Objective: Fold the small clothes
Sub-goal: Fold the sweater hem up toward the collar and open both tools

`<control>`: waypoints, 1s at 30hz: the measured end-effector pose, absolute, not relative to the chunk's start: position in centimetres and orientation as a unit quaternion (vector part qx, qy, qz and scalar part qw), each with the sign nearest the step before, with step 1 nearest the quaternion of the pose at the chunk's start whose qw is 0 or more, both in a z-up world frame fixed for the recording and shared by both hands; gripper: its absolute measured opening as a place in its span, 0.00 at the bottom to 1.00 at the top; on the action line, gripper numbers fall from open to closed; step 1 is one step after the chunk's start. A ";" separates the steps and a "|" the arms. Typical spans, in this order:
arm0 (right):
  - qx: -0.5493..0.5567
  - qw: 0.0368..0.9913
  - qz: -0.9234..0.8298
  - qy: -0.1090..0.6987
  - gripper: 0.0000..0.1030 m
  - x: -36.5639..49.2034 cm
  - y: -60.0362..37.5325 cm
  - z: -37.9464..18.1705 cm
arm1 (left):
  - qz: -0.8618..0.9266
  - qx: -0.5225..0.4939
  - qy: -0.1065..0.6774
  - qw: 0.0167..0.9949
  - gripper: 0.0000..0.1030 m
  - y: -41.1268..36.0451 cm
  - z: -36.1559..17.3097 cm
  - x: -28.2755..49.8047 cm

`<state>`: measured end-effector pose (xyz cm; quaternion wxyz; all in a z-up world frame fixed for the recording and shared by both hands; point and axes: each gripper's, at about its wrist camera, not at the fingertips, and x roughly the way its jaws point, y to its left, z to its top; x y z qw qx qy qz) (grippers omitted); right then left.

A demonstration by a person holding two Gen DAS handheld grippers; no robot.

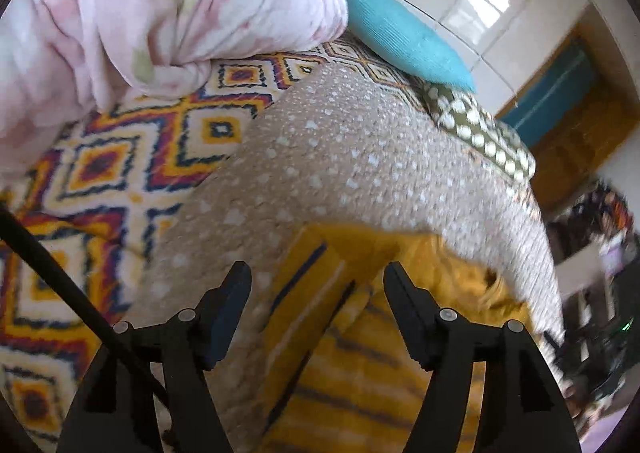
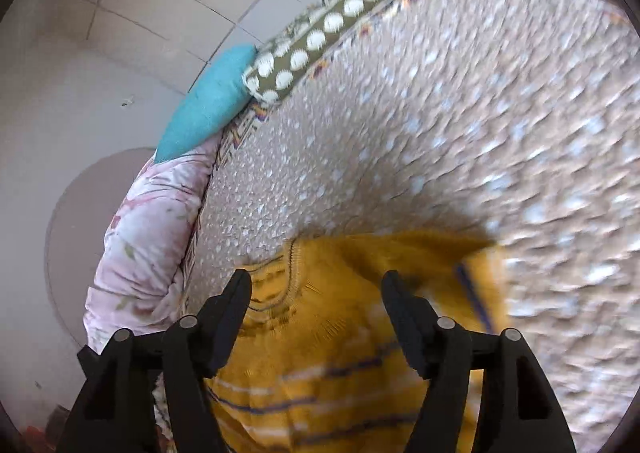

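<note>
Mustard striped sweater (image 2: 340, 353) is lying loose on the dotted blanket (image 1: 340, 157) beneath wide-open, empty left gripper (image 1: 316, 285) and right gripper (image 2: 316, 289), risking unfolding or bunching.

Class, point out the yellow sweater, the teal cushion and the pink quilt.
Yellow sweater (image 2: 340, 333): right wrist view, striped body below the collar.
Teal cushion (image 1: 404, 37): left wrist view, its middle.
Pink quilt (image 1: 160, 13): left wrist view, bunched middle.

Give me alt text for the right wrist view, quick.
The open right gripper hovers over a mustard-yellow striped knit sweater lying on a beige white-dotted blanket, its jaws apart and clamping nothing. Beyond lie a teal cushion, an olive polka-dot pillow and a pink floral quilt.
</note>
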<state>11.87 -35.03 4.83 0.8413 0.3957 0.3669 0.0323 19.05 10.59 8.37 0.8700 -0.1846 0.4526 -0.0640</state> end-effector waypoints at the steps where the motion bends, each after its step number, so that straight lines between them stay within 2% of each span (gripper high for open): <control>1: 0.385 0.845 0.033 0.369 0.70 10.6 -35.3 5.2 | -0.069 -0.171 0.455 0.871 0.67 10.6 8.4 18.1; 6: 0.330 0.855 0.032 0.398 0.70 3.8 -35.2 4.4 | -0.100 -0.125 0.468 0.869 0.67 10.0 7.1 13.4; 10: 0.326 0.846 0.028 0.420 0.70 -0.9 -34.4 1.4 | -0.107 -0.093 0.487 0.862 0.67 8.8 4.5 11.3; 11: 0.327 0.844 0.031 0.423 0.66 -1.6 -34.1 0.7 | -0.098 -0.071 0.493 0.861 0.67 8.4 3.8 11.2; 12: 0.326 0.843 0.040 0.426 0.37 -2.1 -33.8 0.2 | -0.087 -0.042 0.498 0.862 0.70 7.9 3.1 11.2; 13: 0.318 0.840 0.061 0.435 0.21 -2.4 -33.2 -0.2 | -0.082 -0.019 0.501 0.861 0.72 7.6 2.7 11.3; 15: 0.283 0.851 0.064 0.439 0.09 -2.8 -32.8 0.0 | -0.080 0.022 0.499 0.863 0.73 7.1 2.9 11.4; 19: 0.216 0.863 0.001 0.457 0.07 -2.8 -34.7 0.3 | -0.062 0.110 0.478 0.869 0.73 5.8 4.0 11.0; 22: 0.178 0.868 -0.022 0.463 0.07 -2.9 -34.6 0.4 | -0.060 0.131 0.467 0.873 0.73 5.6 4.4 10.4; 25: 0.166 0.871 -0.031 0.461 0.17 -3.1 -34.2 0.7 | -0.061 0.084 0.475 0.874 0.73 7.4 4.7 9.9; 26: 0.168 0.873 -0.038 0.457 0.29 -3.3 -34.3 1.1 | -0.060 0.063 0.477 0.874 0.73 8.2 4.8 9.8; 30: 0.159 0.883 -0.069 0.437 0.31 -4.9 -34.4 3.2 | -0.041 -0.024 0.471 0.881 0.74 11.9 4.7 9.3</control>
